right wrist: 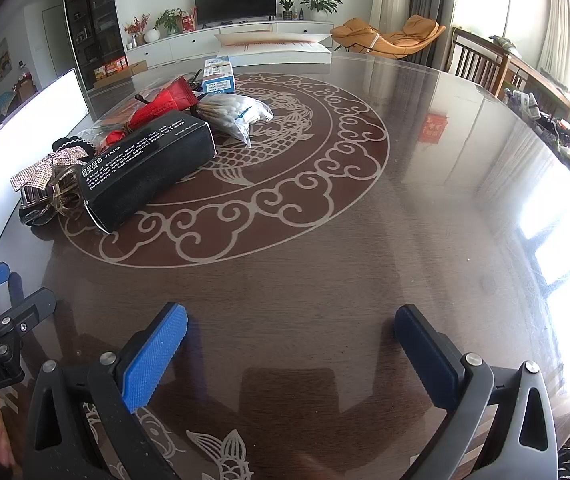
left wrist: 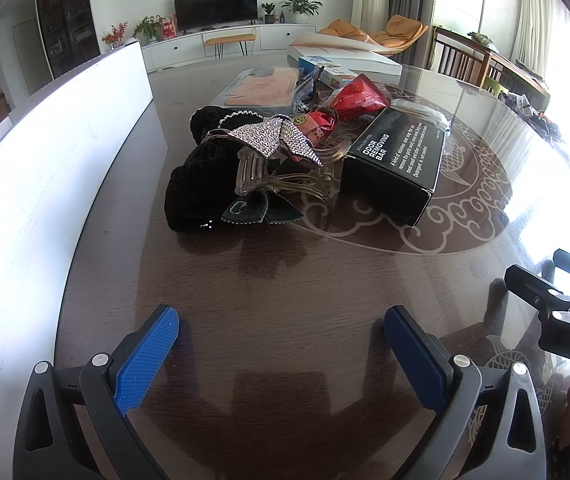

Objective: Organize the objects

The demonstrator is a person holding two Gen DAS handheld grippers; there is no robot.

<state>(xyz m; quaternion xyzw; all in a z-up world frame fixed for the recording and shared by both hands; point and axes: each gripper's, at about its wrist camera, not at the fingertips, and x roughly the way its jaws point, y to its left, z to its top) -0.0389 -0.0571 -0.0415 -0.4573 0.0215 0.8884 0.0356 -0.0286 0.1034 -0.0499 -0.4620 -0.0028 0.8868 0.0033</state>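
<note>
A pile of objects lies on the dark glass-topped table [left wrist: 285, 300]. It holds a black odor-removing-bar box [left wrist: 395, 162] [right wrist: 145, 168], a rhinestone bow hair clip [left wrist: 281, 140] [right wrist: 45, 172], a black fuzzy item [left wrist: 197, 188], red packets [left wrist: 359, 96] [right wrist: 165, 104], a bag of cotton swabs [right wrist: 237, 114] and a small blue-white box [right wrist: 219, 76]. My left gripper [left wrist: 281, 356] is open and empty, short of the pile. My right gripper [right wrist: 291, 354] is open and empty over bare table, right of the pile.
A white bin wall [left wrist: 45, 184] runs along the table's left edge. A large flat white box [right wrist: 277, 46] lies at the far side. A pink packet in plastic [left wrist: 261, 88] lies behind the pile. Wooden chairs [right wrist: 481, 64] stand at the far right.
</note>
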